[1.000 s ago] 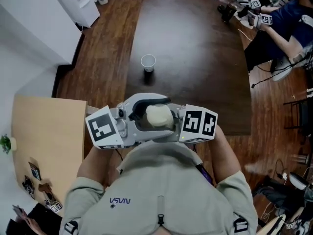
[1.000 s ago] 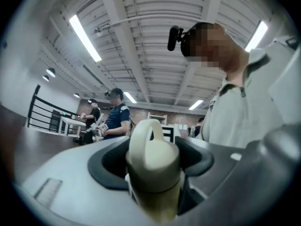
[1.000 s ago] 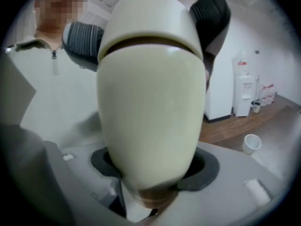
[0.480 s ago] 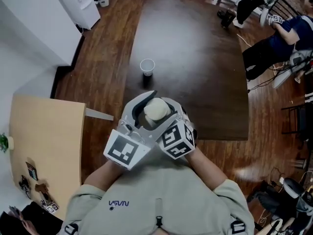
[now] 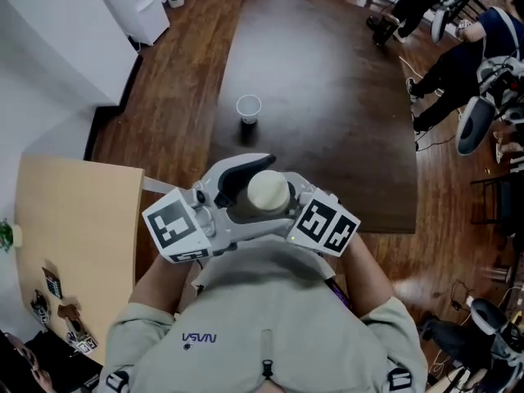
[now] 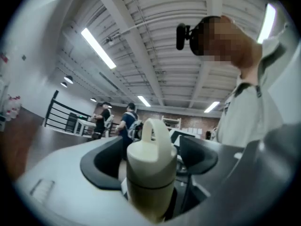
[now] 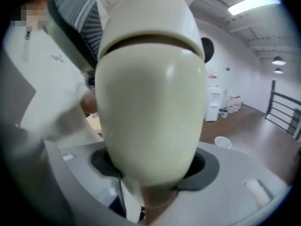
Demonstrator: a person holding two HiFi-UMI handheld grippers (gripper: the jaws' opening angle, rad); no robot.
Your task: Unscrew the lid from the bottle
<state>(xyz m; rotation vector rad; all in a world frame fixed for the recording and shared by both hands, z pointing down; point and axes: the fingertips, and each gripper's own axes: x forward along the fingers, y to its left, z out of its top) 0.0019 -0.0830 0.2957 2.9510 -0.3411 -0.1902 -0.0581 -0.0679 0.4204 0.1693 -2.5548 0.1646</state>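
The head view shows only the top of the bottle (image 5: 268,191); its body is hidden below. Up close in the right gripper view, it is blurred. The right edge cuts off the people (image 5: 446,60).

Cream plastic bottle (image 7: 150,107), plain and unpatterned, one dark seam ringing it; cream loop-handled lid (image 6: 151,145) matches. Dark brown wooden desk (image 5: 327,80); white paper cup (image 5: 248,105); reddish-brown plank floor (image 5: 176,80); my pale grey-green sweatshirt (image 5: 270,318).
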